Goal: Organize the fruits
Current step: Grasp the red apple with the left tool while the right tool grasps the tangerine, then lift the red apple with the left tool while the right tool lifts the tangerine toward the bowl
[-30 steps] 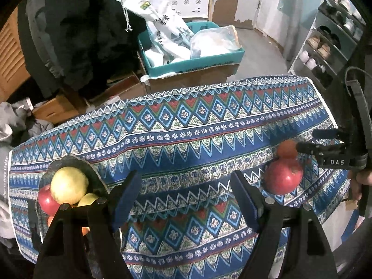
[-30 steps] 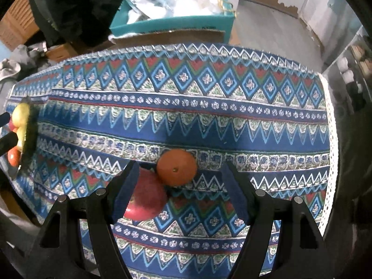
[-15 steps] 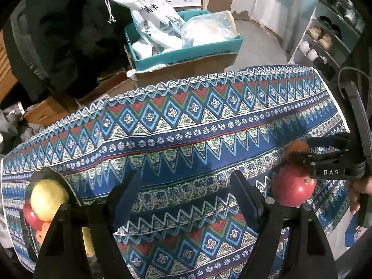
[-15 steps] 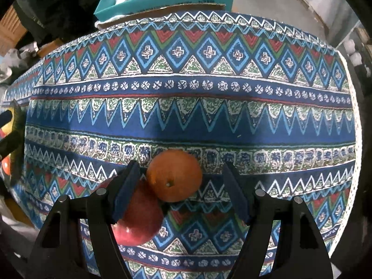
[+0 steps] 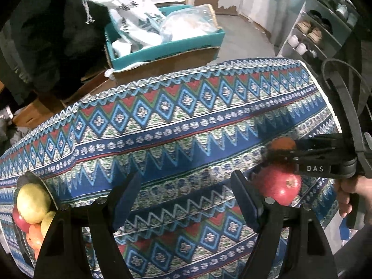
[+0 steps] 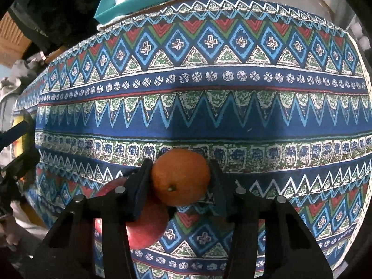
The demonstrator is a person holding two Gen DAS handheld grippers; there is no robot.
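The right gripper (image 6: pixel 181 176) points steeply down, its jaws having just closed so that both pads press the sides of an orange (image 6: pixel 181 177). In the left wrist view a hand (image 5: pixel 351 195) grasps its handle at the right edge. The left gripper (image 5: pixel 186 195) also points steeply down, its jaws standing apart with nothing between them.

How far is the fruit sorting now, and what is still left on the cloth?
Done: several fruits, yellow-green, red and orange, already sit in the dark bowl at the table's left end. In hand: the right gripper has just closed its jaws on the round orange fruit, which is not yet lifted clear. Left: the red apple lies on the patterned tablecloth touching the orange. The left gripper is open and empty.
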